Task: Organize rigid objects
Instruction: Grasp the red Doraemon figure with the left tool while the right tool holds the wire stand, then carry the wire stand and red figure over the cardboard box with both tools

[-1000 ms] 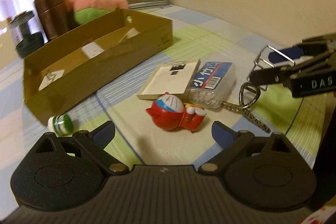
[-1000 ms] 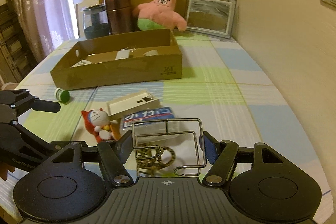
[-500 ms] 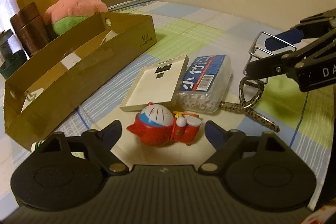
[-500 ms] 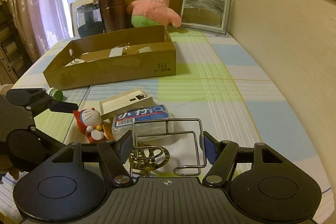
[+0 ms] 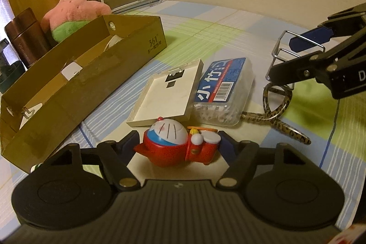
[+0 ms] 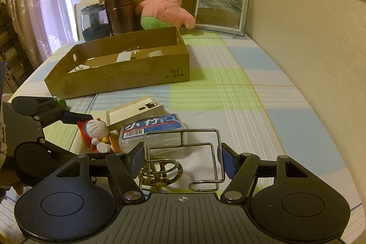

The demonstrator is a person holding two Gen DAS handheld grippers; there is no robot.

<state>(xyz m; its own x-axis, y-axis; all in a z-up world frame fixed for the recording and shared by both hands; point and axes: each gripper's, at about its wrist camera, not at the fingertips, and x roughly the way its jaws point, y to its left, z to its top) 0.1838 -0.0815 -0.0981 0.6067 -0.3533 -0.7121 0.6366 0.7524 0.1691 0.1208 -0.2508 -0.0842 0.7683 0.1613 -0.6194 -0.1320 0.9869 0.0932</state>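
Left wrist: red, blue-headed toy figure [image 5: 180,145]

Left gripper [image 5: 179,143] jaws closing around red cat figurine [image 5: 178,146] — white case [image 5: 168,94], cotton-swab box [image 5: 223,89] just beyond.

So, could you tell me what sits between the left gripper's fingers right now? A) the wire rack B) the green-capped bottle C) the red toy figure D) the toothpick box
C: the red toy figure lies between the left gripper's closing jaws; the toothpick box lies beyond it, and the wire rack is in the right gripper.
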